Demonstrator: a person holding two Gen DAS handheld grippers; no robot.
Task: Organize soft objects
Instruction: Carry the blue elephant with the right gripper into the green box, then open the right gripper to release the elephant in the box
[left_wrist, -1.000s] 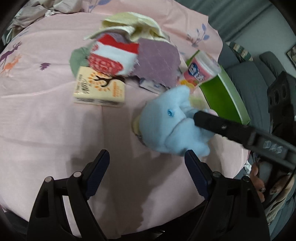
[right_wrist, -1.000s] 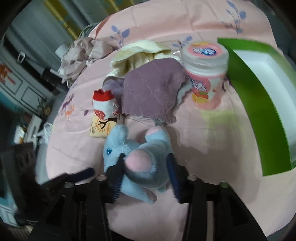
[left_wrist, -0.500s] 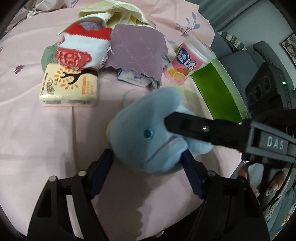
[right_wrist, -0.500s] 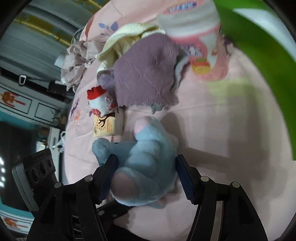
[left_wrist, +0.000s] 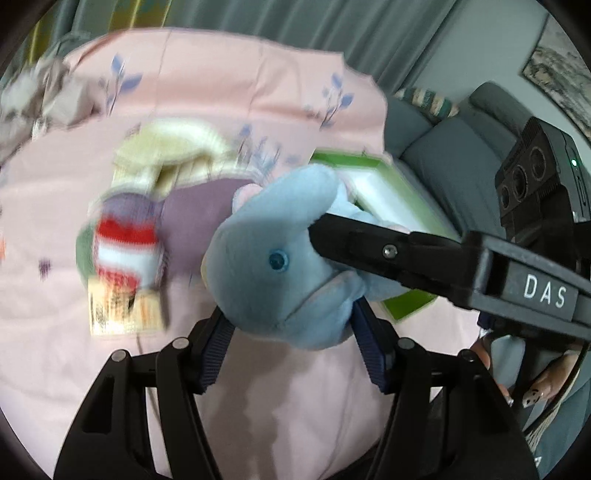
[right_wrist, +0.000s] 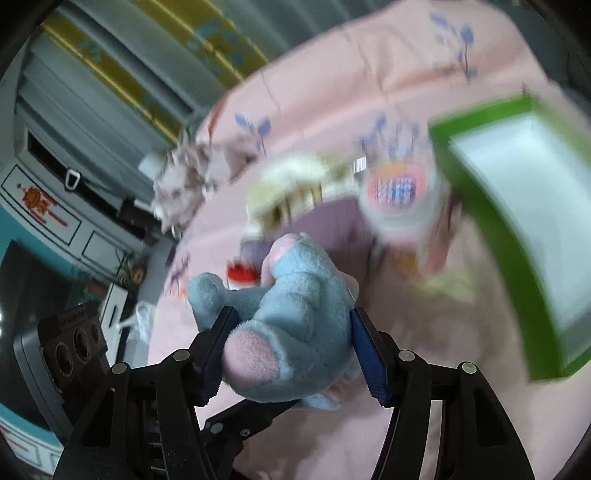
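Blue plush elephant (left_wrist: 280, 266) – one, legs hidden – clamped in right gripper (right_wrist: 291, 354); left gripper (left_wrist: 291, 345) closing on its head.

Grey sofa (left_wrist: 436, 147), grey curtains (left_wrist: 295, 26), framed picture (left_wrist: 557, 77).

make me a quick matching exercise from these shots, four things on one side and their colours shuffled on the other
Things:
1. plush toy
2. open box
3. quilted cloth
4. bedsheet

Colours:
A. purple
B. pink with blue leaf prints
C. light blue
D. green outside, white inside

Pairs: 1-C, 2-D, 3-A, 4-B
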